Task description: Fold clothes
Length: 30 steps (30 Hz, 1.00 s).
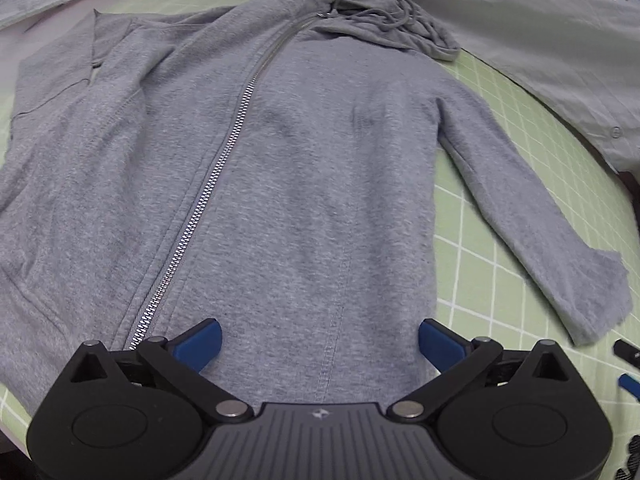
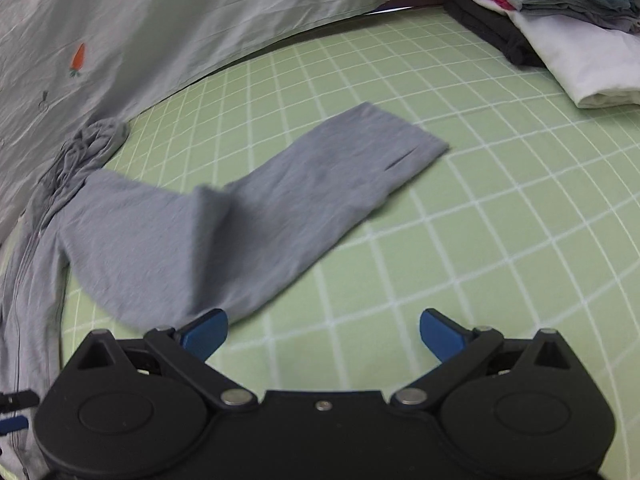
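Left gripper point(image 1: 318, 340): blue-tipped fingers spread wide, empty, over the hem of the grey zip-up cotton hoodie point(image 1: 288, 168).
Hoodie: spread front-up on the pale green grid-lined mat point(image 1: 500, 264), silver metal zipper point(image 1: 208, 196) closed, hood bunched at the far end.
Hoodie's sleeve point(image 2: 248, 216): stretched out flat over the mat, cuff at the far end.
Right gripper point(image 2: 322, 334): fingers wide apart, holding nothing, beside the sleeve.
Light grey printed sheet point(image 2: 160, 24): along the mat's far edge.
Stack of folded clothes point(image 2: 560, 28): far right corner.
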Motion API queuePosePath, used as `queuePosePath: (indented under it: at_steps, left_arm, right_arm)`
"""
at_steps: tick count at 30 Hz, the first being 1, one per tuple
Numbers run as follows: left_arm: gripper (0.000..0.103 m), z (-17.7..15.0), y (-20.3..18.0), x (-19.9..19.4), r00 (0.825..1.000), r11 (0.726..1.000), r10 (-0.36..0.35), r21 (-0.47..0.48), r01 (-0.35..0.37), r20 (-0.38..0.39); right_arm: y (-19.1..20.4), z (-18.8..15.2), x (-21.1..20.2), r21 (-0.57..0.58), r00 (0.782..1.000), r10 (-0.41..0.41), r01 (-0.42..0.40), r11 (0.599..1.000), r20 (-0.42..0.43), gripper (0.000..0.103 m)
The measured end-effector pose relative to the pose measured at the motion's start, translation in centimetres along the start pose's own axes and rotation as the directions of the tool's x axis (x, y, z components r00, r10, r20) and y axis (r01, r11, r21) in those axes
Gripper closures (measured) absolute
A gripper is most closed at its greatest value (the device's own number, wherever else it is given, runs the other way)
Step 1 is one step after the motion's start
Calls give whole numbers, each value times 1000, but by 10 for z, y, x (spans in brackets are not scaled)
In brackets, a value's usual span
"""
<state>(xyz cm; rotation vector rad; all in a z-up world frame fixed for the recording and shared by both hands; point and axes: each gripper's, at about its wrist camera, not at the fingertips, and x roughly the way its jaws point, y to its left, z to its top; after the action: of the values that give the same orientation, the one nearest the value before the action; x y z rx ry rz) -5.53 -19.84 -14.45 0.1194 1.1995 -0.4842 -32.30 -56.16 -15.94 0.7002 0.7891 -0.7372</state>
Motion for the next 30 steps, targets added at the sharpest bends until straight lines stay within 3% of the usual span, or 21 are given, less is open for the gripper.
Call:
queuePosePath:
  at_steps: [6, 13, 23, 24, 26, 27, 28, 30]
  left_arm:
    - [0, -10, -25, 7, 988, 987, 154, 44, -155, 25]
    - [0, -14, -25, 7, 980, 980, 194, -40, -192, 52]
    - [0, -15, -35, 11, 966, 961, 253, -131, -244, 60]
    - [0, -15, -35, 11, 965, 960, 254, -134, -245, 58]
    - [0, -13, -35, 12, 965, 959, 256, -141, -247, 49]
    - [0, -12, -35, 12, 966, 958, 257, -145, -248, 43]
    - [0, -12, -36, 12, 966, 957, 258, -149, -250, 36]
    - [0, -11, -35, 12, 966, 957, 256, -150, -249, 28]
  right_arm:
    - [-12, 42, 17, -141, 993, 5, 12, 990, 120, 0]
    - [-18, 64, 46, -236, 994, -26, 50, 971, 106, 2]
    - [-15, 53, 46, -337, 990, 5, 43, 941, 138, 5]
    - [-15, 53, 45, -352, 990, 8, 42, 935, 142, 13]
    - [-16, 56, 39, -363, 990, 43, 10, 932, 138, 42]
    - [-18, 58, 36, -359, 990, 72, -22, 933, 125, 76]
    - [-22, 61, 34, -339, 989, 99, -57, 939, 107, 94]
    - [-29, 63, 28, -293, 987, 114, -77, 953, 110, 94]
